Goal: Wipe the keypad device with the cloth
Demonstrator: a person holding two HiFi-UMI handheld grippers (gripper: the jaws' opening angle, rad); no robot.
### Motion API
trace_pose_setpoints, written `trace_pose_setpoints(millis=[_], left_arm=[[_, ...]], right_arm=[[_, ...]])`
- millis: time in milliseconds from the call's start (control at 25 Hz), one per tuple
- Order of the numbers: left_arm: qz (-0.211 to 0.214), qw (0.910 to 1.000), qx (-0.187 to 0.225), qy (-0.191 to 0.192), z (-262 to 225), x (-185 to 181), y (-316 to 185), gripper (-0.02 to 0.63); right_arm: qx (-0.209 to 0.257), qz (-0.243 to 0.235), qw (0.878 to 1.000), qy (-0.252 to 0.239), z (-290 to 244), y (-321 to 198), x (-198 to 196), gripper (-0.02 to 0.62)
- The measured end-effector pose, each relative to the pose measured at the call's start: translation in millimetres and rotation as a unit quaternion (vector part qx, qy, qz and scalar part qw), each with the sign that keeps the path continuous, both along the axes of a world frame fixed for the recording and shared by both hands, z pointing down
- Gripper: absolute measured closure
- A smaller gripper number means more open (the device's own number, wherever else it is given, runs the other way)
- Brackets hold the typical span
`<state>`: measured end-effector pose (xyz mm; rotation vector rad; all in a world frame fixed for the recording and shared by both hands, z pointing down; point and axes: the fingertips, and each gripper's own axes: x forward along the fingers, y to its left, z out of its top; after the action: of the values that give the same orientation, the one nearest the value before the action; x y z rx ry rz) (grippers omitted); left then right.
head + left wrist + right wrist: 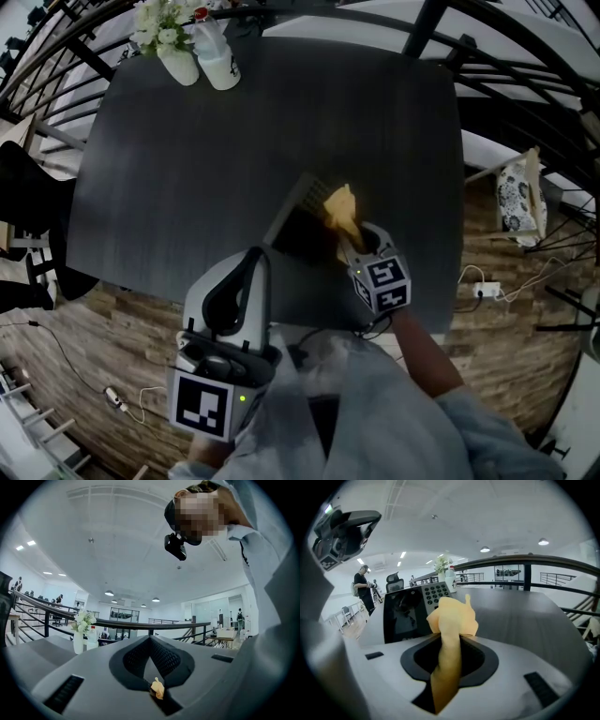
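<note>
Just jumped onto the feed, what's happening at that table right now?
A person is working two handheld grippers at a dark table. The right gripper has its tongs shut on a yellow cloth, held up against the keypad device near its number keys. Whether the cloth actually touches it is unclear. The left gripper hangs near the person's body, tongs together and empty. A vase of flowers and a bottle stand at the far corner.

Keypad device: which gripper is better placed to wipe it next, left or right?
Right. The right gripper is shut on the yellow cloth, directly in front of the keypad device. The left gripper is shut and holds nothing.
</note>
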<state>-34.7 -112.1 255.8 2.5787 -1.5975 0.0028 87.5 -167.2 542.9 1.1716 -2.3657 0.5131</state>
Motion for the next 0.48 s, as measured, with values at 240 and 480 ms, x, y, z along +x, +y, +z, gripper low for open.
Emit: trace_pose_setpoints(millis=[240,480], left_arm=[[0.000,1.0000,-0.001,0.000,1.6,2.5,-0.8,0.592],[-0.001,1.0000,-0.002,0.000,1.7,3.6,-3.0,0.593]], right_arm=[[-0.021,0.016,1.000,-0.012,7.2,-15.2,12.6,0.495],[-0.055,0.041,0.997,-0.046,10.0,-28.4,20.8,0.495]])
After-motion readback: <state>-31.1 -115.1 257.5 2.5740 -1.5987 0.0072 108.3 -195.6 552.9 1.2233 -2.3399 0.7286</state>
